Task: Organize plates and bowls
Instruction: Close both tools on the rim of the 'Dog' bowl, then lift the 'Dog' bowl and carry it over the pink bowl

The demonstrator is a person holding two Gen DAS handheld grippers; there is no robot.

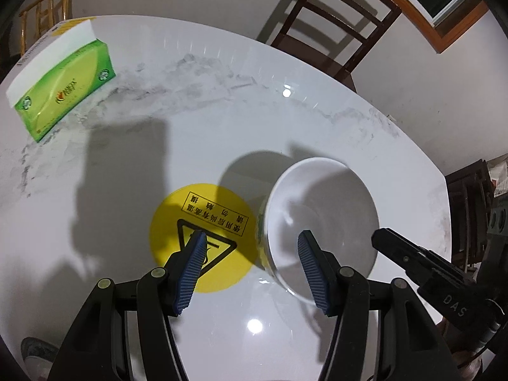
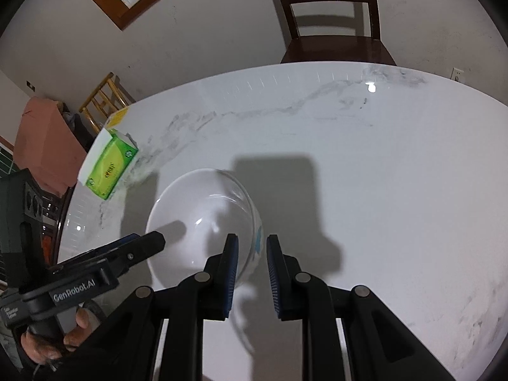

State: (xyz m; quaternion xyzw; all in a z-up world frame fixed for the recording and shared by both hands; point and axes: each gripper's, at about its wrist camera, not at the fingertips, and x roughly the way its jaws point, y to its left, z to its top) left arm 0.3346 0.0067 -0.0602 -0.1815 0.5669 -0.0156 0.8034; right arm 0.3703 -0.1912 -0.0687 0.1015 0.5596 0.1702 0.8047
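**Bowl pinched at its rim**

A white bowl is held above the table, its rim pinched by the right tongs. The left tongs are spread, one finger inside the bowl, pads apparently clear.

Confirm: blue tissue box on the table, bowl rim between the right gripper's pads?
Wrong colour: the tissue box is green, as the right wrist view shows. It is on the table, and the bowl's rim sits between the right gripper's pads.
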